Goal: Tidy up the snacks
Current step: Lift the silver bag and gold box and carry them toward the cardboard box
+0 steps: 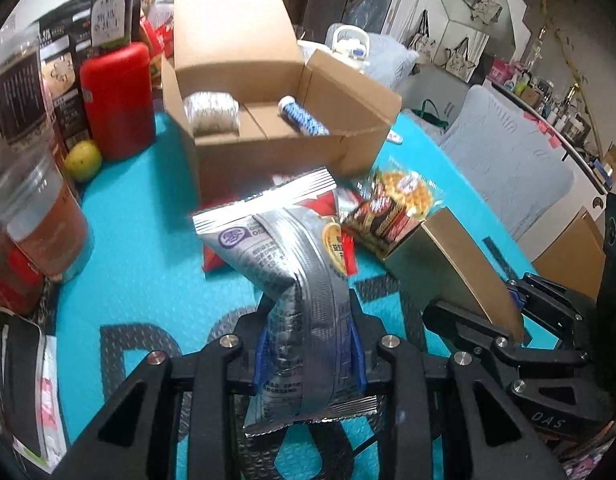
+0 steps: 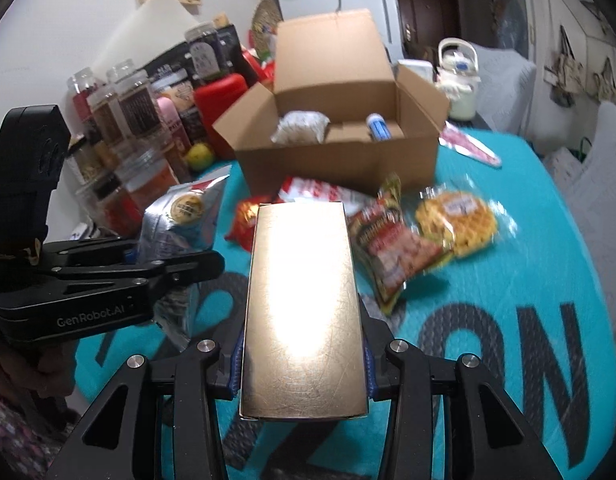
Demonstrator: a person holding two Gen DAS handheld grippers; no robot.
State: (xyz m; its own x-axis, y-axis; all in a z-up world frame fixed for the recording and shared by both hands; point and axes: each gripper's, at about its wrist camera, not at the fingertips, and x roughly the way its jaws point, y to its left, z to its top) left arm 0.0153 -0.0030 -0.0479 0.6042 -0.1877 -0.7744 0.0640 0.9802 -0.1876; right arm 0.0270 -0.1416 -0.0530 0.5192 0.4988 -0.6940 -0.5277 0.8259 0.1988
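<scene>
Turquoise matting (image 1: 140, 216) with big dark letters covers the tabletop, and behind it the room is crowded with white cupboards, a quilted grey chair and shelves of small clutter. Toward the far edge stands an open cardboard box (image 1: 268, 152), its flaps up; inside, a pale wrapped bundle (image 1: 210, 114) lies in the left compartment and a blue-and-white tube (image 1: 304, 118) leans in the right one. Along the left edge are clear lidded jars (image 2: 128, 104), a red canister (image 1: 118, 100) and a yellow-green fruit (image 1: 83, 159) just beside it. The left gripper (image 1: 310, 344) is pressed together on a silver snack packet (image 1: 284, 248), pinching its lower half between the blue pads (image 1: 261, 360) so the packet stands up, crumpled, above the mat. The right gripper (image 2: 304, 360) is clamped on the sides of a shiny gold box (image 2: 302, 300), which is held clear of the mat and points toward the cardboard box. Between the held things and the cardboard box, near the middle of the tabletop, loose snacks lie in a heap: a red-and-black packet (image 2: 392, 248), a clear bag of yellow waffles (image 2: 456, 220), a small red pouch (image 2: 244, 220) and a white-and-red packet (image 2: 324, 192). A pink-and-white wrapper (image 2: 468, 146) lies near the right edge, just beside the cardboard box.
</scene>
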